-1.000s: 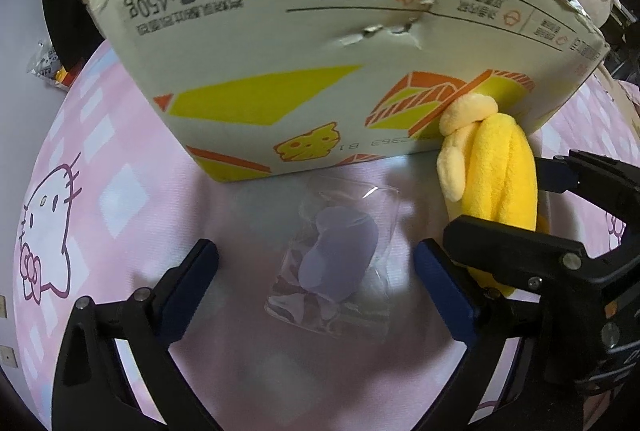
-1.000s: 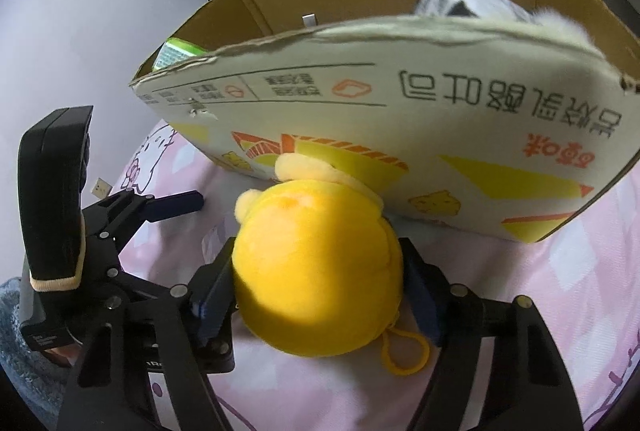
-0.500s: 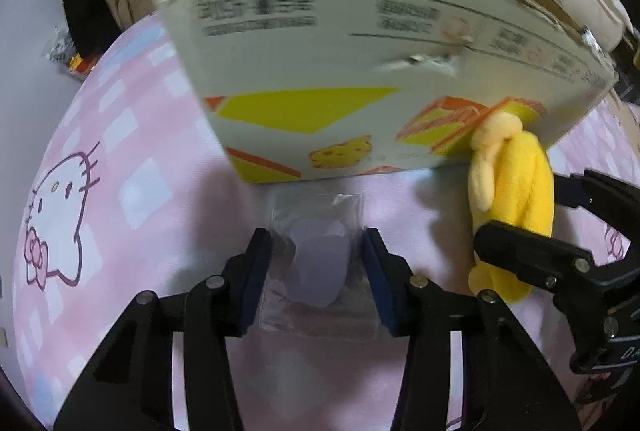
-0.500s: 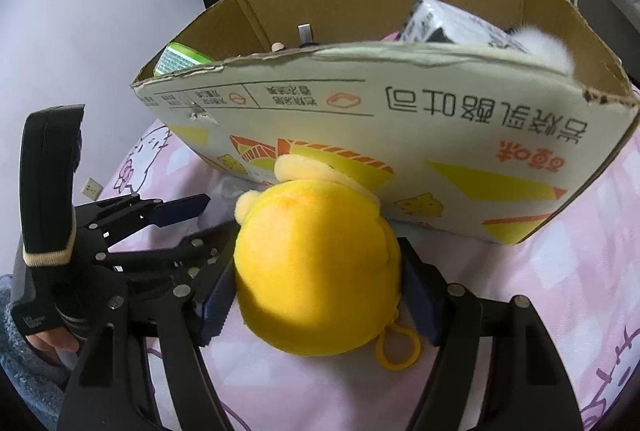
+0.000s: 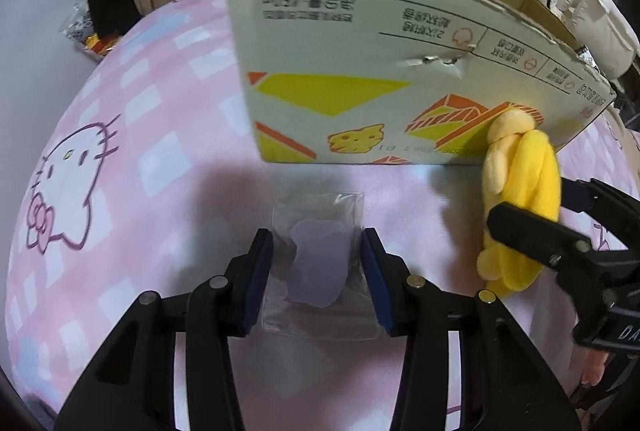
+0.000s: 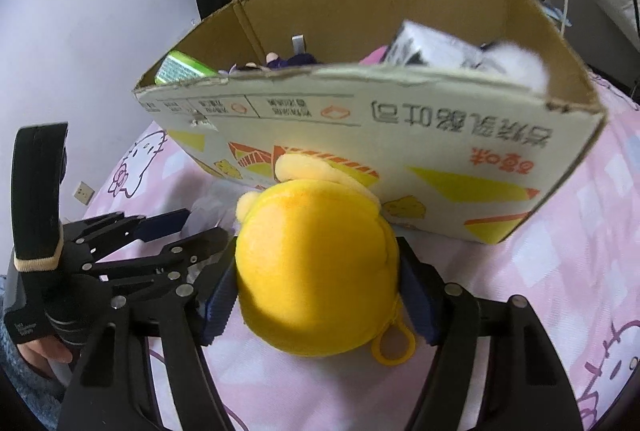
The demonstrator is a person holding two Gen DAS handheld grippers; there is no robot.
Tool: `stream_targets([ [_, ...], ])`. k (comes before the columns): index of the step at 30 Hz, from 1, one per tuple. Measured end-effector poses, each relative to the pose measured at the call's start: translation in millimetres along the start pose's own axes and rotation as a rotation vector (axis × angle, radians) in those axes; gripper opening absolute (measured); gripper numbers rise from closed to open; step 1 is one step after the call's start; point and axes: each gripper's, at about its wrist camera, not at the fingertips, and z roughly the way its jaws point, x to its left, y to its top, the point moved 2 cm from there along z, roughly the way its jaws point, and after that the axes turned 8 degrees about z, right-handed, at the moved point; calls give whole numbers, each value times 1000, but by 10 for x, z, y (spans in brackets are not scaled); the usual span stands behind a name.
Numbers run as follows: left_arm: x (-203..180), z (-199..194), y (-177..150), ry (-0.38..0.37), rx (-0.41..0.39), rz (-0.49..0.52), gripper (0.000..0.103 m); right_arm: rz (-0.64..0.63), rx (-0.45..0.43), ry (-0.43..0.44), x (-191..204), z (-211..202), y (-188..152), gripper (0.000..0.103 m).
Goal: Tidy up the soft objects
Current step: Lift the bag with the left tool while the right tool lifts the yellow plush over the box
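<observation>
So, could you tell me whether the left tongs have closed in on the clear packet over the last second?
Yes. The left tongs have narrowed from wide open until both pads touch the clear packet, which lies before the cardboard box.

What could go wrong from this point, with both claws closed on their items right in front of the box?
1. The left claw pinches a slippery clear bag holding a purple soft piece; the film could slide out on lifting.
2. The yellow plush in the right claw sits against the cardboard box wall, so lifting it may snag the torn rim.
3. The claws are close together, so they might collide.
</observation>
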Motion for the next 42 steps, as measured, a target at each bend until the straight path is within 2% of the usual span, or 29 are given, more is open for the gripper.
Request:
stream_targets([
  [5, -130, -249, -59, 34, -75, 53, 44, 79, -33, 24, -129, -169, 10, 75],
  [9, -181, -470, -80, 39, -152, 56, 44, 102, -89, 17, -219, -352, 20, 75],
  [12, -216, -677, -113, 41, -224, 74, 44, 105, -146, 4, -243, -521, 30, 75],
  [21, -360, -1280, -171, 127, -411, 125, 44, 73, -335, 29, -138, -1104, 28, 75],
  [24, -399, -1448, -146, 92, -470, 136, 44, 37, -346, 41, -75, -1213, 62, 75],
  [34, -235, -1748, 84, 116, -596, 102, 44, -27, -449, 28, -13, -1515, 293, 75],
  [42, -187, -2032, 397, 144, -697, 131, 44, -72, -498, 4, 67, -1595, 615, 75],
])
